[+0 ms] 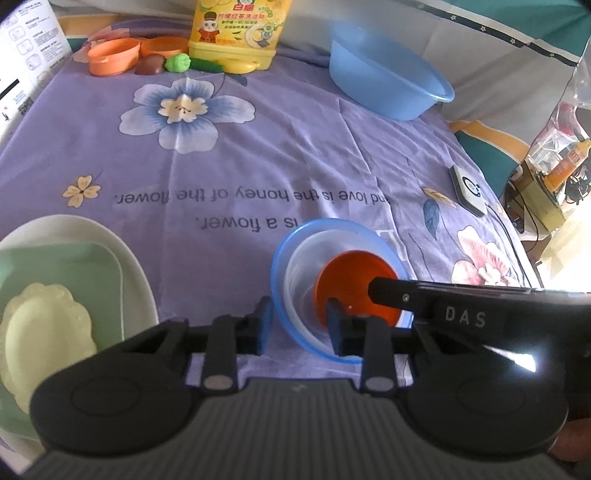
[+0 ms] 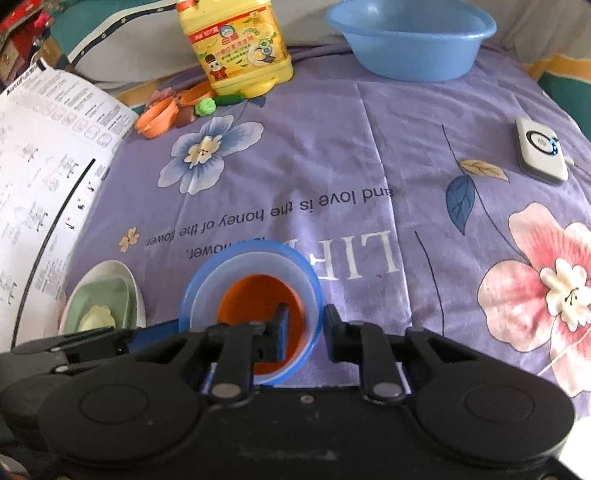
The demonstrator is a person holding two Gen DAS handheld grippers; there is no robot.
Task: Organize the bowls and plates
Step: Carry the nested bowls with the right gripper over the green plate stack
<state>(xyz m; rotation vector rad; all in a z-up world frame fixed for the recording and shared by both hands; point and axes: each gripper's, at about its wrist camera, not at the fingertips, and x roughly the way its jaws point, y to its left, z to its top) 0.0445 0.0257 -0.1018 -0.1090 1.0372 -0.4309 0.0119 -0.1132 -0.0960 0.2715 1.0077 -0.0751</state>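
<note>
A blue-rimmed clear bowl [image 1: 295, 266] with an orange bowl [image 1: 351, 280] nested inside sits on the purple cloth near me. My left gripper [image 1: 299, 325] is open, its jaws straddling the bowl's left rim. My right gripper [image 2: 304, 328] is open, its jaws straddling the right rim of the same clear bowl [image 2: 207, 288], orange bowl [image 2: 258, 295] inside. A white plate [image 1: 122, 254] holding a green square plate [image 1: 55, 273] and a pale flower-shaped dish [image 1: 44, 325] lies at the left. The white plate also shows in the right wrist view [image 2: 133, 288].
A large blue basin [image 1: 388, 81] stands at the back right, a yellow detergent jug [image 1: 236, 33] at the back centre, orange cups [image 1: 110, 55] and toy vegetables [image 1: 181, 62] beside it. A white device [image 2: 541, 149] lies at the right. A printed sheet [image 2: 44, 166] lies at the left.
</note>
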